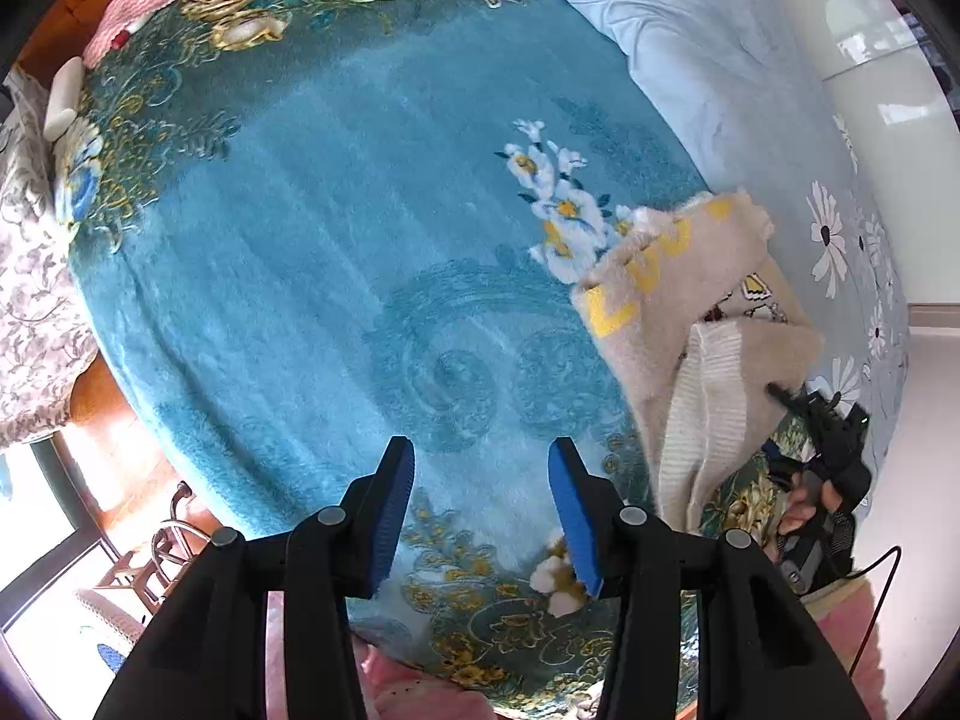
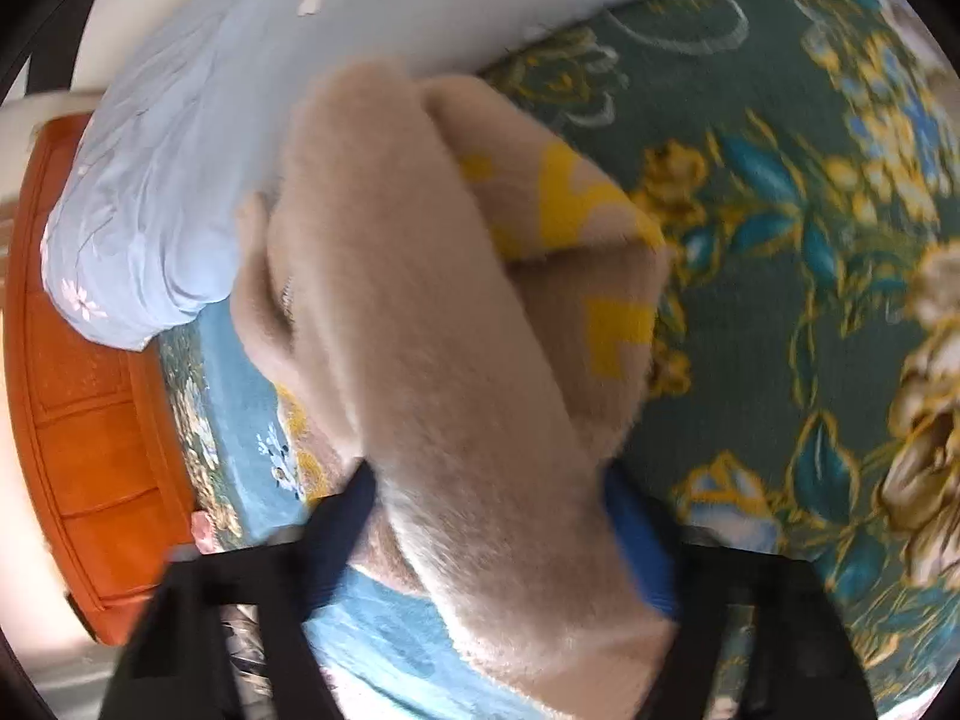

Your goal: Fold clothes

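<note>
A fuzzy beige sweater with yellow letters and a cream ribbed hem hangs bunched at the right of the left wrist view, above the teal floral blanket. My left gripper is open and empty over the blanket, left of the sweater. My right gripper shows there at the sweater's lower right edge. In the right wrist view the sweater fills the middle, and my right gripper is shut on a thick fold of it; the view is blurred.
A light blue floral duvet lies bunched at the bed's far right side. A pink cloth and a white object lie at the blanket's far left corner. An orange wooden bed frame borders the bed. A cable trails at the lower right.
</note>
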`<action>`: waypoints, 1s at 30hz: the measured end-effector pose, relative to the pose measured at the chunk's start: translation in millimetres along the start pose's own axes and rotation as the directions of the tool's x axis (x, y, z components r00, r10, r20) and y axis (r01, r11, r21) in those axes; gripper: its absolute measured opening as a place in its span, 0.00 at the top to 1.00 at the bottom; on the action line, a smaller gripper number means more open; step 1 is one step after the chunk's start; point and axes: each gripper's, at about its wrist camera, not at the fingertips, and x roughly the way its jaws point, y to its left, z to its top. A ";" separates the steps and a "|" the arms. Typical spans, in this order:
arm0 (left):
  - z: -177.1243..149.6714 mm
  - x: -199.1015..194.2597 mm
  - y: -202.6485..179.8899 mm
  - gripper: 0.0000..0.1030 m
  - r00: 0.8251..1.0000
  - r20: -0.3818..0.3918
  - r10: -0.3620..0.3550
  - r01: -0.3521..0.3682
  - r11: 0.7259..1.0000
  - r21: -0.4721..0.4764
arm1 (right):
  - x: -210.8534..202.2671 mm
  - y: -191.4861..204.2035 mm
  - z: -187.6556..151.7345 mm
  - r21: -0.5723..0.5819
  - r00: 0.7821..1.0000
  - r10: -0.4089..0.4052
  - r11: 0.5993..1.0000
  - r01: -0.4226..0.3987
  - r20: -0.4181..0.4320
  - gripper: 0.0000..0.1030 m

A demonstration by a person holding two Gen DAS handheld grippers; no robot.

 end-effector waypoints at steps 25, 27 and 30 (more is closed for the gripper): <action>50.4 46.4 -25.0 0.54 0.968 -0.188 -0.169 0.202 0.964 0.174 | -78.3 -63.6 -225.3 0.264 0.989 -0.063 0.964 0.026 0.134 0.96; 51.9 58.1 -33.5 0.54 0.964 -0.209 -0.165 0.208 0.957 0.203 | -85.0 -45.0 -224.6 0.237 0.983 -0.080 0.971 0.039 0.166 0.96; 48.8 82.4 -56.7 0.53 0.964 -0.233 -0.128 0.191 0.943 0.272 | -94.8 -11.3 -223.7 0.198 0.970 -0.109 0.978 0.066 0.216 0.93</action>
